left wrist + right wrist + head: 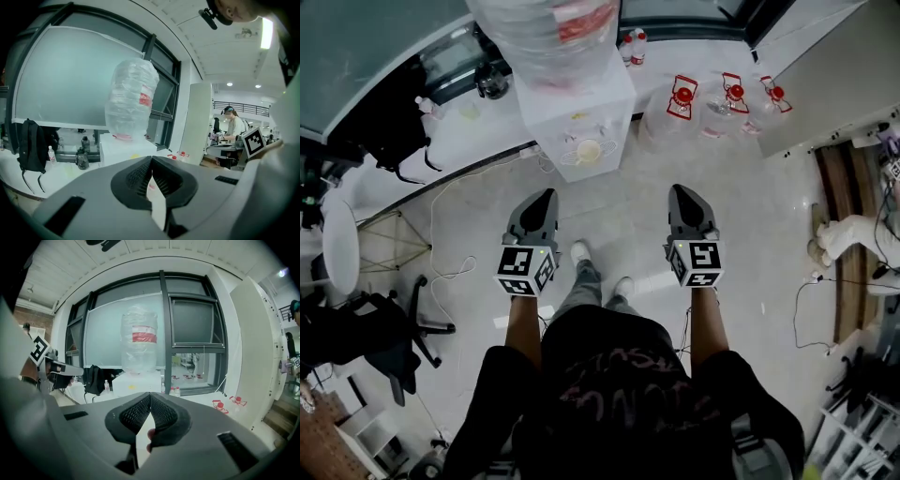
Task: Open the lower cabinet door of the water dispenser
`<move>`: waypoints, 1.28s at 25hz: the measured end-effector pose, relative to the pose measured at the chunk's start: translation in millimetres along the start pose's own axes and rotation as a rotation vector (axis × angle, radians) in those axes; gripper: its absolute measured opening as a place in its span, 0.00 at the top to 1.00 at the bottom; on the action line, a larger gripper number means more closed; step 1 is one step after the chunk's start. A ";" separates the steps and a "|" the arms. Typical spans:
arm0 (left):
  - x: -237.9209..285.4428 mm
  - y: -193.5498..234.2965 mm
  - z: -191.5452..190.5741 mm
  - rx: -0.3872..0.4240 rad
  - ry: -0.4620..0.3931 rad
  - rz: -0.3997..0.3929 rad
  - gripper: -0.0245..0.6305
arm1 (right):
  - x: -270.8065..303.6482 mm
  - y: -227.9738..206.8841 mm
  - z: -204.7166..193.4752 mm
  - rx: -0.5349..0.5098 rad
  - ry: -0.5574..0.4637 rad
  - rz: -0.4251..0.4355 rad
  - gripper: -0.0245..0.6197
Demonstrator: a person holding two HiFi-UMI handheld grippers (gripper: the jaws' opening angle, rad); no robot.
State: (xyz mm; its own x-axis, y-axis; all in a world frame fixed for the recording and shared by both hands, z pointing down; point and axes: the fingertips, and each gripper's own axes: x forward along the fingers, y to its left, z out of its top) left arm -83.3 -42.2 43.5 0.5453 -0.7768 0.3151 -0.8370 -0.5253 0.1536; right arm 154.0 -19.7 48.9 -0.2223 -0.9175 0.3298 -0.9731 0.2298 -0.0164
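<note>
room: pale tiled floor (628, 225) below dark-framed windows (187, 333); a black office chair (384, 328) sits at the left, partly lost in shadow.
white box-shaped water dispenser (581, 117): stands by the window wall, ahead of both grippers and well apart from them.
clear plastic water bottle with a red label (548, 33): upended on the dispenser, its far end cut off by the top edge of the head view.
lower cabinet door: cannot be made out; the head view looks down on the dispenser's top and taps, and in both gripper views the grey gripper bodies cover its lower half.
left gripper (549, 194): jaw tips pressed together, nothing between them.
right gripper (680, 190): jaw tips together, empty; a small pinkish shape (150, 433) behind the pads is too blurred to name.
clear jugs with red handles (682, 97): on the floor right of the dispenser.
</note>
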 end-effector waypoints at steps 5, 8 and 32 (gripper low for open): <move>25.0 37.4 -9.4 -0.028 0.024 -0.033 0.95 | 36.5 7.8 0.4 0.000 0.021 -0.031 0.94; 35.5 52.0 -19.9 -0.042 0.036 -0.062 0.95 | 54.0 13.5 -5.2 -0.008 0.039 -0.040 0.94; 139.7 65.7 -155.6 -0.104 0.142 0.045 0.95 | 148.0 -49.4 -153.9 -0.004 0.145 0.048 0.94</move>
State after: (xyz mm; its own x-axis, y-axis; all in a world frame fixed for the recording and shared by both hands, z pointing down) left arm -69.3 -131.1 243.3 0.5016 -0.7379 0.4515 -0.8645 -0.4469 0.2300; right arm 178.6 -116.9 243.8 -0.2567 -0.8491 0.4617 -0.9613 0.2736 -0.0311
